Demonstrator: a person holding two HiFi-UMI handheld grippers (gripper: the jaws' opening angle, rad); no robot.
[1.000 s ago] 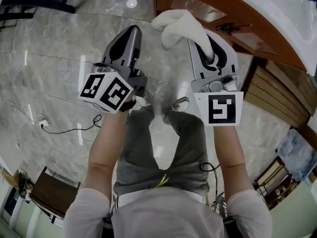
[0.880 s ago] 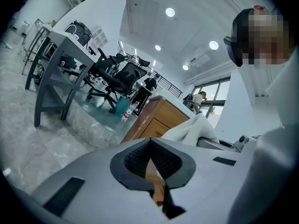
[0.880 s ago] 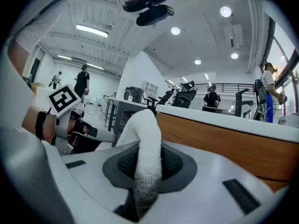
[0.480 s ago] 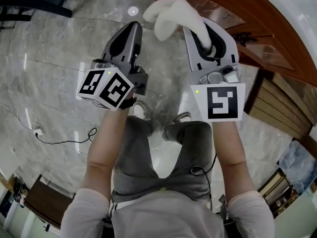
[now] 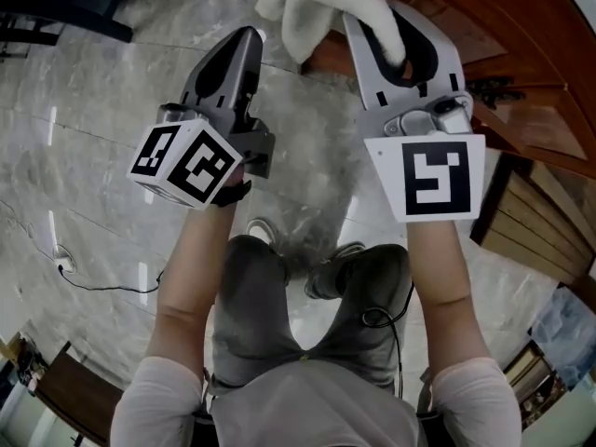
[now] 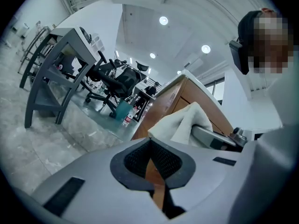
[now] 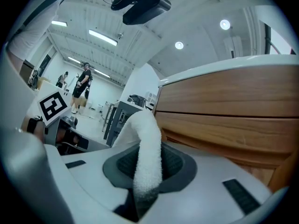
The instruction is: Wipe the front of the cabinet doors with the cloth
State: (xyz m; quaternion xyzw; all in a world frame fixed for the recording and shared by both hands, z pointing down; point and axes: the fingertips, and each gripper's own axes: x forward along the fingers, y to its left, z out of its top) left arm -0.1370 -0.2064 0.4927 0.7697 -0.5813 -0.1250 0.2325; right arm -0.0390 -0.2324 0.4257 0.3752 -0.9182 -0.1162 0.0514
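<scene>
**Near field:** the left gripper has its jaws closed on nothing and sits just beside its partner. The right gripper is clamped on the white cloth, whose free end rises past the jaw tips and flops leftward, away from the wood.

**Far field:** the cabinet doors lie ahead and to the right of the right gripper, near but apparently not touched. That hand is the nearer, so the cloth probably needs to swing rightward to meet the panel.

Two tools (left tool, right tool), one cloth, one cabinet.
</scene>
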